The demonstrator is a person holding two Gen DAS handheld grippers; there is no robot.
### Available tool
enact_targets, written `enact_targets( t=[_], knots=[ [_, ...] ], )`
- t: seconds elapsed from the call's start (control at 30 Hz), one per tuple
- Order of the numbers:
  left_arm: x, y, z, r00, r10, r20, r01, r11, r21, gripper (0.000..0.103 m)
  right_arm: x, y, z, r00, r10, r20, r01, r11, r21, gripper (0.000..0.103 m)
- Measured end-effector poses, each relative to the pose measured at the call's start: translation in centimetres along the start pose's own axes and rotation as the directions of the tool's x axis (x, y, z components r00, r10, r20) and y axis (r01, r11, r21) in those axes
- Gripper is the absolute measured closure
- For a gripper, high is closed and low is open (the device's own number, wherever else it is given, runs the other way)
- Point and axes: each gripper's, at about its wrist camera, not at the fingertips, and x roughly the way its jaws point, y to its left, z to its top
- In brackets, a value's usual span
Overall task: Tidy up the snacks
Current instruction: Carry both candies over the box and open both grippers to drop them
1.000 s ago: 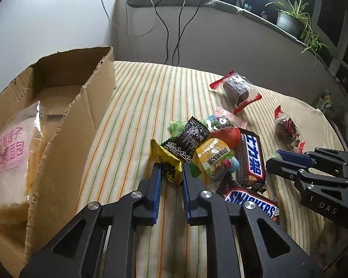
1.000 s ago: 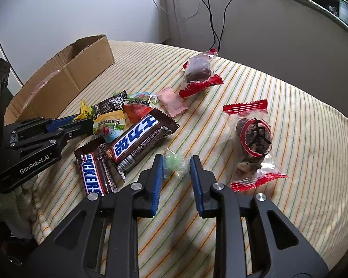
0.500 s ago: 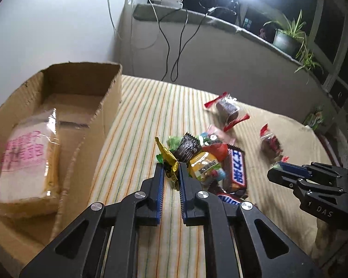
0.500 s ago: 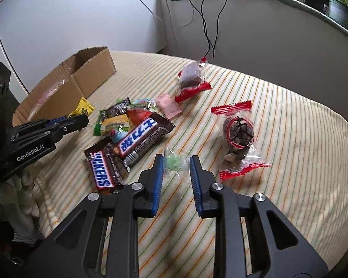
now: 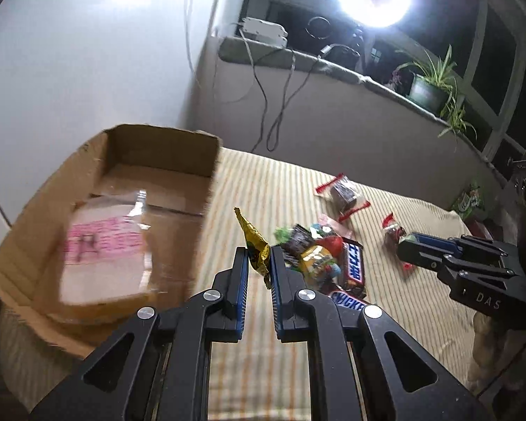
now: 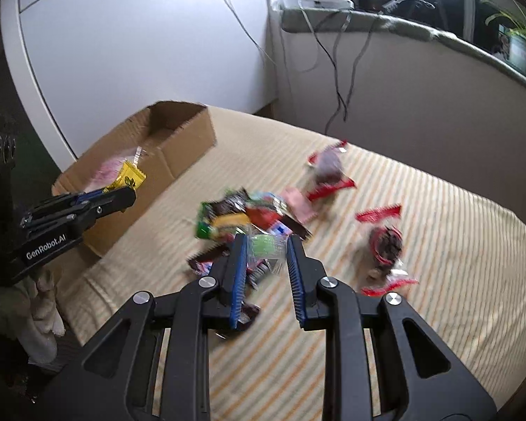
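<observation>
**A:** so how far along is the snack sorting? Looks early to me. The open brown cardboard box (image 5: 129, 189) has just one thing lying in it as far as I can see, a clear-wrapped pale bread pack with pink print (image 5: 101, 252).

**B:** yeah, mostly still to do. The left gripper (image 5: 258, 263) is clamped on a crinkly yellow foil candy wrapper (image 5: 254, 245), lifted off the striped cloth-covered table (image 5: 263, 189). From the right wrist view that candy (image 6: 128, 175) sits in front of the box's near wall, about 9 o'clock of the pile, so I'd guess it goes in next.

**A:** and the other hand?

**B:** the right gripper (image 6: 265, 256) has its jaws closed on a small clear packet with a green sweet inside (image 6: 264, 245), held above the pile. Grip looks light, wrapper edges only.

**A:** what's left on the table?

**B:** the mixed heap of wrapped sweets and chocolate bars (image 5: 319, 259) at the middle, including a blue-labelled brown bar (image 5: 354, 266). Then two clear red-edged packs with dark cakes: one at 12 o'clock of the heap (image 6: 328, 172), one at 3 o'clock (image 6: 385, 249). Plus a pink sachet (image 6: 299, 203) beside the heap. None of it is boxed.
</observation>
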Motion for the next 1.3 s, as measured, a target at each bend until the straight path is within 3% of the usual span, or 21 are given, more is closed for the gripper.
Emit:
enact_targets(
  t=[0.23, 0.67, 1.1, 1.17, 1.3],
  knots=[
    [-1.8, 3.4, -0.2, 0.999, 0.046, 0.019, -0.045, 0.998, -0.033, 0.092, 1.1, 3.7, 2.9, 0.999, 0.039, 0.019, -0.038, 0.998, -0.057, 0.079],
    [-3.3, 7.5, -1.4, 0.995, 0.095, 0.012, -0.094, 0.992, -0.082, 0.092, 7.1, 11.1, 9.3, 0.995, 0.101, 0.010, -0.098, 0.985, -0.143, 0.079],
    [-3.3, 8.3, -1.2, 0.995, 0.100, 0.011, -0.098, 0.990, -0.103, 0.092, 10.9, 13.9, 10.4, 0.990, 0.133, -0.045, -0.139, 0.974, -0.180, 0.079],
    [-3.3, 8.4, -1.2, 0.995, 0.098, 0.009, -0.096, 0.990, -0.107, 0.092, 11.0, 14.0, 10.4, 0.990, 0.134, -0.045, -0.140, 0.973, -0.184, 0.072],
    [-3.5, 8.3, -1.2, 0.995, 0.098, 0.009, -0.096, 0.989, -0.109, 0.073, 10.8, 14.3, 10.4, 0.990, 0.136, -0.036, -0.140, 0.972, -0.190, 0.042]
  ],
)
